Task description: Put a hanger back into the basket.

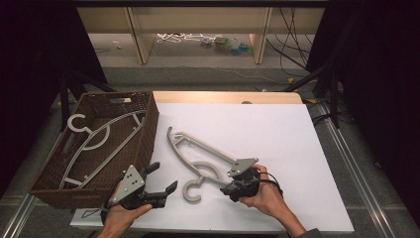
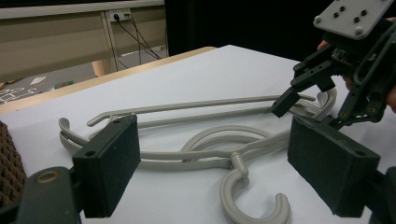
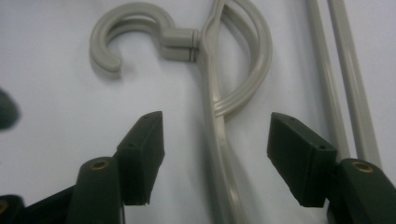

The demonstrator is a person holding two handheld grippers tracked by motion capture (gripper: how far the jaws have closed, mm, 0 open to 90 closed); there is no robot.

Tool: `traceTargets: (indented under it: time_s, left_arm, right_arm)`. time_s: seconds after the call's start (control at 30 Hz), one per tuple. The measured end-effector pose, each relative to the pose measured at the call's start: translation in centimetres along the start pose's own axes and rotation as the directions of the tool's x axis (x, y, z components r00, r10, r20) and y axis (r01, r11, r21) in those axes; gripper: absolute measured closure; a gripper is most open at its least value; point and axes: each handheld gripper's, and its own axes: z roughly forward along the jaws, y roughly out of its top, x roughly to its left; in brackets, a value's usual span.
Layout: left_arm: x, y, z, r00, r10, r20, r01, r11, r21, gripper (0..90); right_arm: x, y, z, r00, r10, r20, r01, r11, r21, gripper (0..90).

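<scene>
On the white table (image 1: pixel 297 148), near the wicker basket (image 1: pixel 143 144), lies our grey hanger (image 1: pixel 198 158). Our right gripper (image 3: pixel 215 158) straddles its shoulder bar, jaws apart; we should centre before closing. Our left gripper (image 1: pixel 161 179) waits unclenched, empty.

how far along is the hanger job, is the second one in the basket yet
Partly done. One hanger already lies in the wicker basket. The second hanger is still flat on the white table. The right hand-held gripper straddles its arm, jaws open, not gripping yet. The left hand-held gripper waits open near the hook. Left: grasp, lift, place in basket.
</scene>
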Motion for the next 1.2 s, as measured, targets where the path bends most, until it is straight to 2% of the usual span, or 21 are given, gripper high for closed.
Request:
traceTargets:
  time_s: [0.07, 0.27, 0.3, 0.33, 0.4, 0.5, 0.6, 0.77, 0.93, 0.97, 1.1, 1.2]
  left_arm:
    - [0.0, 0.0, 0.0, 1.0000, 0.003, 0.000, -0.003, 1.0000, -0.003, 17.0]
    - [0.0, 0.1, 0.0, 0.9999, 0.009, 0.010, -0.009, 1.0000, -0.002, 17.0]
    - [0.0, 0.1, 0.0, 0.9998, 0.014, 0.012, -0.014, 0.9999, -0.002, 17.0]
    - [0.0, 0.0, 0.0, 0.9998, 0.019, 0.010, -0.019, 0.9998, 0.008, 17.0]
    - [0.0, 0.0, 0.1, 0.9997, 0.016, 0.020, -0.016, 0.9999, -0.005, 17.0]
    - [0.0, 0.0, 0.0, 0.9997, 0.019, 0.014, -0.019, 0.9998, 0.006, 17.0]
    - [0.0, 0.0, 0.0, 0.9997, 0.018, 0.015, -0.018, 0.9998, 0.004, 17.0]
    - [-0.1, 0.1, 0.0, 0.9998, 0.010, 0.016, -0.010, 0.9999, 0.008, 17.2]
    - [0.0, 0.0, 0.1, 0.9995, 0.018, 0.024, -0.018, 0.9998, 0.001, 17.4]
    - [0.0, 0.1, 0.0, 0.9997, 0.017, 0.018, -0.017, 0.9999, 0.004, 17.4]
    - [0.0, 0.1, 0.0, 0.9997, 0.019, 0.018, -0.020, 0.9998, 0.008, 17.6]
    - [0.1, 0.1, 0.0, 0.9997, 0.018, 0.017, -0.019, 0.9998, 0.005, 17.7]
  right_arm:
    - [-0.3, 0.2, 0.4, 0.9995, -0.019, -0.024, 0.020, 0.999, 0.025, 46.4]
    - [-0.5, 0.7, 1.6, 0.9980, -0.035, -0.053, 0.040, 0.995, 0.096, 60.7]
    - [-0.5, 0.7, 1.6, 0.9980, -0.035, -0.053, 0.040, 0.995, 0.096, 60.7]
    - [-0.6, 0.7, 2.0, 0.9978, -0.038, -0.055, 0.044, 0.992, 0.120, 64.8]
    - [-0.7, 0.9, 2.3, 0.9978, -0.039, -0.054, 0.045, 0.991, 0.128, 68.8]
    - [-0.7, 1.1, 2.4, 0.9965, -0.048, -0.069, 0.058, 0.987, 0.148, 75.7]
    - [-0.6, 1.3, 2.3, 0.9966, -0.059, -0.057, 0.067, 0.985, 0.157, 79.9]
    - [-0.5, 1.5, 2.2, 0.9962, -0.073, -0.048, 0.080, 0.983, 0.167, 80.7]
    - [-0.4, 1.6, 2.0, 0.9969, -0.060, -0.051, 0.068, 0.982, 0.174, 80.8]
    - [-0.4, 1.7, 1.9, 0.9960, -0.075, -0.048, 0.082, 0.982, 0.170, 80.9]
    - [-0.2, 1.9, 1.6, 0.9966, -0.069, -0.046, 0.075, 0.982, 0.172, 81.0]
    - [-0.3, 2.0, 1.5, 0.9955, -0.084, -0.044, 0.091, 0.981, 0.170, 81.0]
